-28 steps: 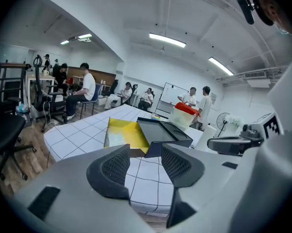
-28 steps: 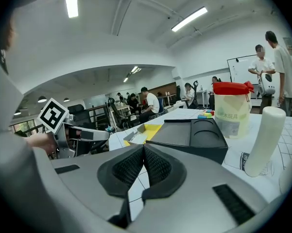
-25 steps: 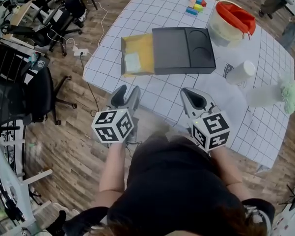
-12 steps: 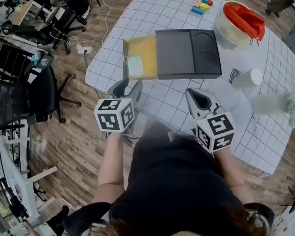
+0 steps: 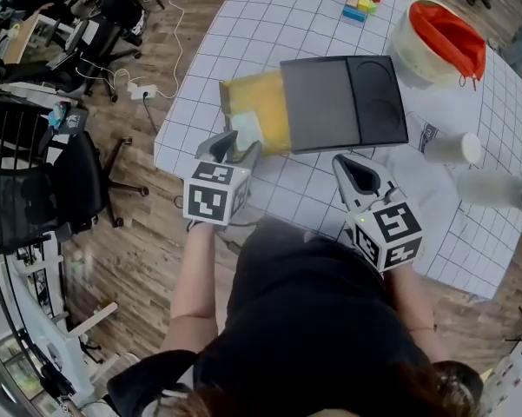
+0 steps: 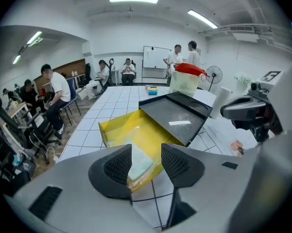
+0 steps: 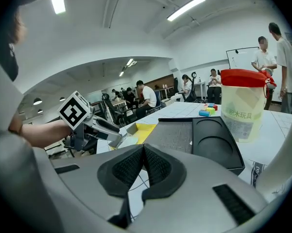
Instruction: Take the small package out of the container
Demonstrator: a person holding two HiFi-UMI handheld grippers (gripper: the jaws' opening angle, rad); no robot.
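The yellow container (image 6: 117,126) lies open near the counter's (image 6: 111,101) left edge, with its far end under a black tray (image 6: 177,111). The small package (image 6: 138,165) lies in the container's near end. The left gripper (image 6: 146,149) has its fingers apart around the package, seemingly not gripping it. The right gripper (image 7: 142,152) has its fingers pressed together, holding nothing.

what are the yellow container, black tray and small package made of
Yellow container: likely thin cardboard, matte, with flat folded walls. Black tray: probably moulded plastic, matte, with a pressed round recess. Small package: perhaps soft plastic film, pale and pillowy; not certain.
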